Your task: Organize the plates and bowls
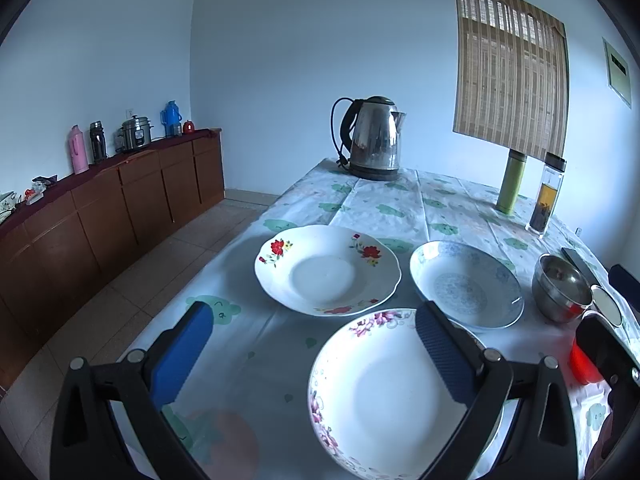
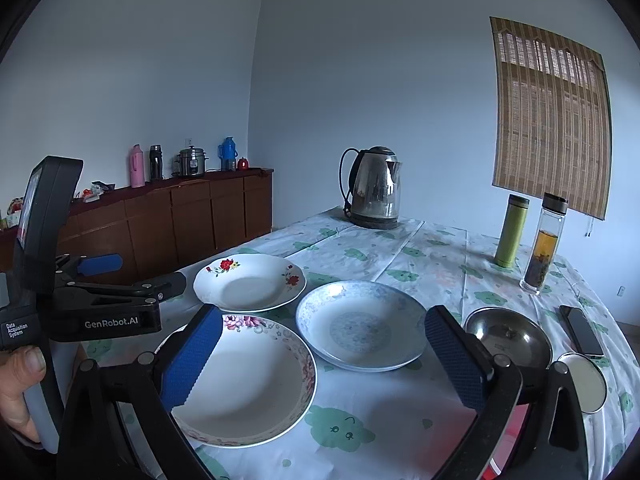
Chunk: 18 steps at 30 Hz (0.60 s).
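**Three plates and a steel bowl laid out, both tools open above them**

A pale-walled room holds a surface (image 2: 400, 432) covered by a white cloth printed with green shapes. A bamboo blind (image 2: 552, 120) hangs on the far right wall, and a brown sideboard (image 2: 192, 224) with flasks and a cooker on top runs along the far left wall. At the far end of the surface stands a steel kettle (image 2: 376, 188); to its right are a green flask (image 2: 512, 232) and a clear bottle (image 2: 544, 244) of dark tea, standing close together.

The dishes sit in the near half. A red-flowered plate (image 2: 250, 282) lies farthest left, a blue-patterned plate (image 2: 360, 326) just right of it, and a pink-flowered plate (image 2: 240, 380) nearest. These three lie close together, rims nearly meeting. Right of the blue one sits a steel bowl (image 2: 508, 338), with a phone (image 2: 580, 330) and a round lid (image 2: 580, 382) beside it.

The left tool (image 1: 316, 344) hovers with its blue pads spread wide; its right pad overlaps the pink-flowered plate in the wrist view, gripping nothing. The right tool (image 2: 324, 352) is likewise wide open and empty, its left pad over the same plate's rim. A hand (image 2: 20, 392) grips the left tool's handle.
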Tool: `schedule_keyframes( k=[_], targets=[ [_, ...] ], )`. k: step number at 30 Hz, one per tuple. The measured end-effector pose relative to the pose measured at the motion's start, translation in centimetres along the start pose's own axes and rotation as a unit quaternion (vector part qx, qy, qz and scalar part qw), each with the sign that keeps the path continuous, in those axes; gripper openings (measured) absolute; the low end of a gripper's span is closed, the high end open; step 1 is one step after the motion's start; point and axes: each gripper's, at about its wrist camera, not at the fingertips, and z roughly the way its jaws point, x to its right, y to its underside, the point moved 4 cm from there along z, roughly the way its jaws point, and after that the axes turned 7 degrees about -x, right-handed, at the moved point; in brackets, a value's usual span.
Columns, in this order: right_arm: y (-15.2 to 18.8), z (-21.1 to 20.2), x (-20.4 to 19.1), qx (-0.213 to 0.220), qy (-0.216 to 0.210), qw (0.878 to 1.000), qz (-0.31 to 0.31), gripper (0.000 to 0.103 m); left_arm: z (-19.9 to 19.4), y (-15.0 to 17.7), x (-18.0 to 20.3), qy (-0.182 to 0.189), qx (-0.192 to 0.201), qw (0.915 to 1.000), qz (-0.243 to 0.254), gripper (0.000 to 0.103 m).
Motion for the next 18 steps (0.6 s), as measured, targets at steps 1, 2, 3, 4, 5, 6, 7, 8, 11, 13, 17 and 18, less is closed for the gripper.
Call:
schedule_keyframes(
  k=[1, 2, 3, 4, 5, 6, 7, 8, 11, 13, 17, 18],
  targets=[
    [-0.02, 0.02, -0.05, 0.0, 0.0, 1.0, -0.001, 0.102, -0.01, 0.0, -0.02, -0.001, 0.0, 1.0, 0.0, 0.103],
    [-0.02, 0.03, -0.08, 0.0, 0.0, 1.0, -0.001, 0.102, -0.01, -0.03, -0.01, -0.001, 0.0, 1.0, 0.0, 0.103],
    [-0.04, 0.02, -0.09, 0.001, 0.0, 1.0, -0.001, 0.102, 0.01, -0.04, -0.02, 0.0, -0.001, 1.0, -0.001, 0.103],
    [-0.07, 0.03, -0.1, 0.001, 0.0, 1.0, -0.001, 0.102, 0.01, -0.03, -0.02, -0.001, -0.001, 1.0, -0.001, 0.103],
    [-0.07, 0.04, -0.1, 0.001, -0.001, 1.0, -0.001, 0.102, 0.01, -0.03, -0.03, -0.002, 0.0, 1.0, -0.001, 0.103],
    [-0.06, 0.04, -0.12, 0.0, -0.001, 1.0, -0.001, 0.102, 0.02, -0.03, -0.09, -0.002, 0.0, 1.0, -0.002, 0.103],
    [-0.04, 0.06, -0.12, 0.0, 0.0, 1.0, -0.002, 0.102, 0.01, -0.02, -0.14, -0.001, 0.0, 1.0, -0.002, 0.103],
    [-0.04, 0.06, -0.12, 0.0, 0.0, 1.0, -0.002, 0.102, 0.01, -0.05, -0.16, -0.001, 0.0, 1.0, -0.002, 0.103],
    [-0.05, 0.12, -0.21, -0.002, -0.001, 1.0, -0.003, 0.102, 0.01, -0.08, -0.15, 0.0, -0.001, 1.0, -0.002, 0.103],
    [-0.07, 0.21, -0.28, -0.004, -0.001, 1.0, -0.003, 0.102, 0.04, -0.08, -0.19, -0.001, -0.001, 1.0, -0.001, 0.103],
    [-0.05, 0.47, -0.31, -0.007, -0.001, 1.0, -0.004, 0.102, 0.08, -0.13, -0.22, 0.0, -0.002, 1.0, -0.002, 0.103],
    [-0.02, 0.54, -0.26, -0.008, -0.002, 1.0, -0.003, 0.102, 0.06, -0.12, -0.27, 0.0, -0.003, 1.0, -0.002, 0.103]
  ],
)
